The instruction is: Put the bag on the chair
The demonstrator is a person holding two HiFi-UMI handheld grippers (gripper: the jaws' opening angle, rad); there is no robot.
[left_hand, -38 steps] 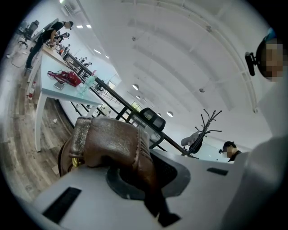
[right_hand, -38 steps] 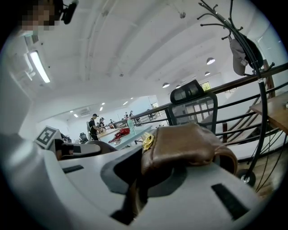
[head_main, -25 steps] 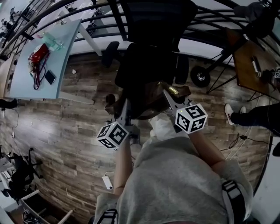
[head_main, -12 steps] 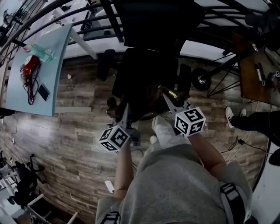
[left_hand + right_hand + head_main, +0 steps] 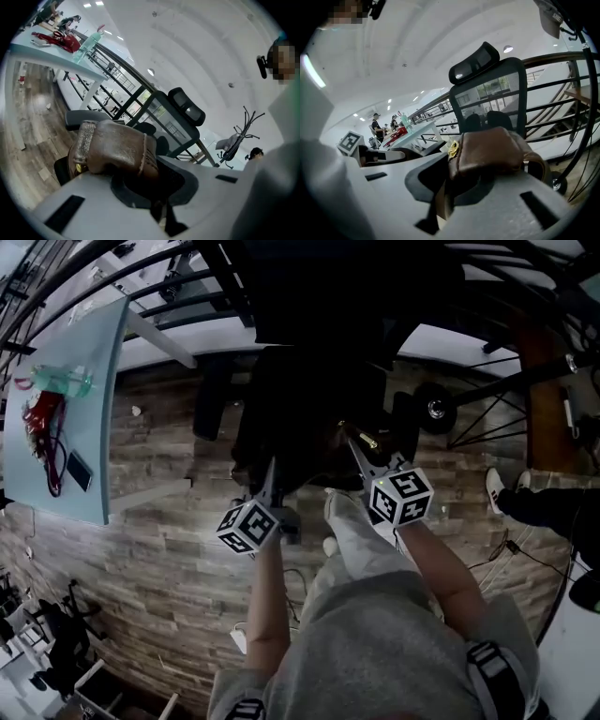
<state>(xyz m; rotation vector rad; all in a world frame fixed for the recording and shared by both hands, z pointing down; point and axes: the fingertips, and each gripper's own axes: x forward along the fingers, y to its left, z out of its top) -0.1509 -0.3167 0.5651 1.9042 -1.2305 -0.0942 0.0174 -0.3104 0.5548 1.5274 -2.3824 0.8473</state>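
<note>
- Holding the brown leather bag [image 5: 497, 152] with a gold clasp by both ends, just above the seat of the black mesh office chair [image 5: 309, 409] with a headrest
- Cannot tell whether touching the seat already; judged as not yet set down
- Clamped tight on the bag's stitched end with the left gripper [image 5: 270, 470], and tight on the end beside the clasp with the right gripper [image 5: 351, 435]
- Compared with a second ago, carried forward and lower: then showing plainly brown at the seat's front edge, now mostly lost in the dark over the seat in the head view
- Also standing nearer to the chair than before, with its back filling more of the top of the head view
- For the task, means carrying is almost over; probably left only to lower onto the seat and let go with both claws
- Around: wood-plank floor [image 5: 159, 521] under the chair, pale blue table [image 5: 94, 418] well apart at the left
</note>
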